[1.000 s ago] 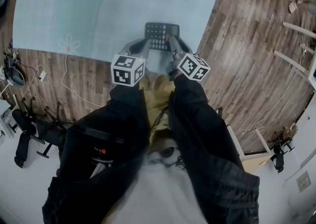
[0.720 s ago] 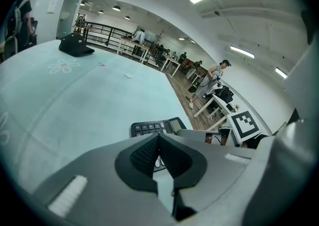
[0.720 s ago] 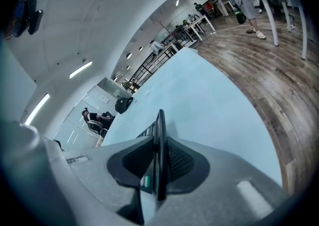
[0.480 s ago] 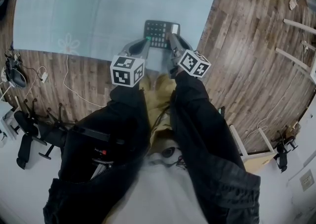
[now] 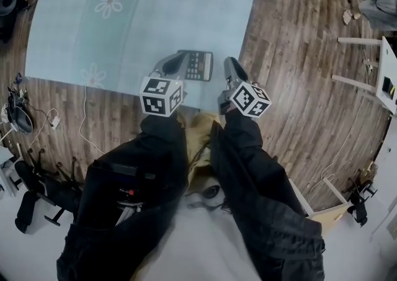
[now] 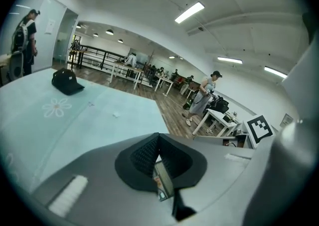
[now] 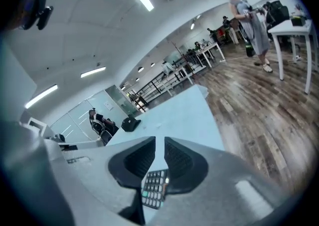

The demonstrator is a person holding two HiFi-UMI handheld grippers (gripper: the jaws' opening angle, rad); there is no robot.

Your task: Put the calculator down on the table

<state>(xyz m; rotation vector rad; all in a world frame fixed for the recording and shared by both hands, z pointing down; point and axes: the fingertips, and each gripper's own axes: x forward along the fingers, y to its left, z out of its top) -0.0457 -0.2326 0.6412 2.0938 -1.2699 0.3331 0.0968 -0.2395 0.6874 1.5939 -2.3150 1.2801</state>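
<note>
The calculator (image 5: 198,66), a flat dark slab of hard plastic with rows of small keys, hangs low over the near edge of the pale blue, flower-printed worktop (image 5: 136,31); whether it touches cannot be told. Its long axis seems to run crosswise. The left tool (image 5: 181,61) is clamped on its left end, ribbed black pads pinching the thin edge. The right tool (image 5: 228,64) stands just beside its right end, jaws a narrow slit apart and gripping nothing. Lowering falls to the left.

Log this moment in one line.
left hand-held gripper: shut on calculator | right hand-held gripper: open, empty | calculator: over table
</note>
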